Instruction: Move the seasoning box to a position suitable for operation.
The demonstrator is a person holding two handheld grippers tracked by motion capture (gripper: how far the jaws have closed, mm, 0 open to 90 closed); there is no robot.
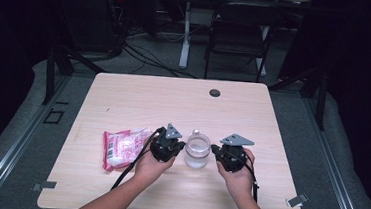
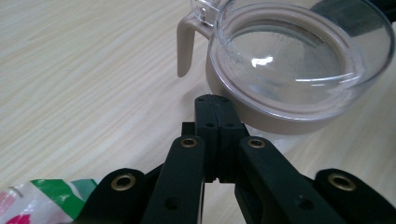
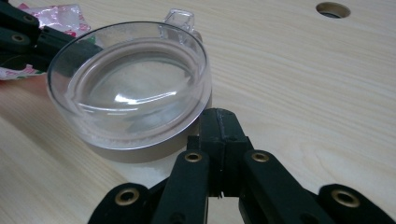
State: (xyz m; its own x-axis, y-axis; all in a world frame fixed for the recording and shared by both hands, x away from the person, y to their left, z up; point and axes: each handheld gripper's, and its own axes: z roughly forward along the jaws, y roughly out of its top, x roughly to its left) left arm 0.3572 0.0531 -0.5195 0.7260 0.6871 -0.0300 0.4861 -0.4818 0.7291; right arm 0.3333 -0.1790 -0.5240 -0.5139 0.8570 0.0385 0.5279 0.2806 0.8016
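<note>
Wooden table (image 1: 139,93): both clenched grippers, left (image 2: 215,103) and right (image 3: 219,116), flank the lidded jar (image 1: 197,151), holding nothing. You appear to be approaching; next, spread the jaws to grip it.

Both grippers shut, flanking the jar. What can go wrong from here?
1. The left gripper and right gripper are shut, tips close to the jar. Pushing in like this would likely shove or tip it rather than grip it.
2. The clear lid looks smooth, so jaws may slip on it.
3. The packet lies close beside the left hand and could get dragged.
</note>
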